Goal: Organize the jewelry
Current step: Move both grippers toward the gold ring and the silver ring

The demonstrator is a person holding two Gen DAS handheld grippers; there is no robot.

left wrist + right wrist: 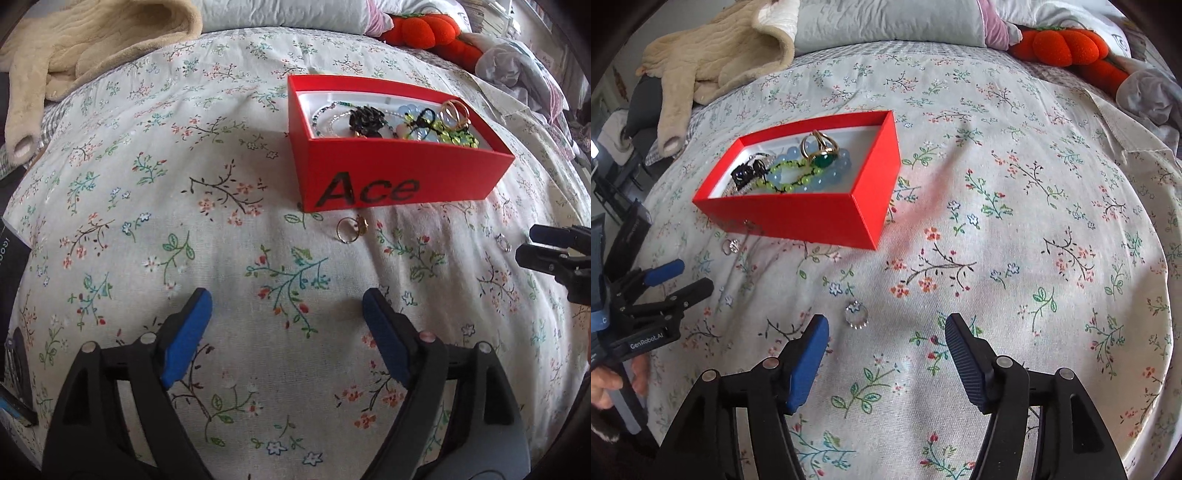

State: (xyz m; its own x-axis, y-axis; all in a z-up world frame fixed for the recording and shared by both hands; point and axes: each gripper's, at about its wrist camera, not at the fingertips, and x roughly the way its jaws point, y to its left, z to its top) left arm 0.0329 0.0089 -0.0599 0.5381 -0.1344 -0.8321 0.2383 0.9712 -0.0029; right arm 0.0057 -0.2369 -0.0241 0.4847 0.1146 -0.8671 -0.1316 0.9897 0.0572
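Observation:
A red box (399, 177) marked "Ace" sits open on the flowered bedspread, and in it lie bead bracelets (798, 173), a dark flower piece and a gold ring with a green stone (822, 153). A gold ring (351, 229) lies on the cloth just in front of the box. A sparkly silver ring (857, 314) lies just ahead of my right gripper (886, 319), nearer its left fingertip. Both jaws of that gripper stand open and hold nothing. My left gripper (286, 295) is open over bare cloth, short of the gold ring. Another small ring (730, 245) lies by the box's corner.
A beige fleece garment (85, 48) and a grey pillow (886, 22) lie at the far side of the bed. An orange plush pumpkin (1067, 44) and crumpled cloth (517, 66) sit at the far right. Dark objects (11, 258) line the left edge.

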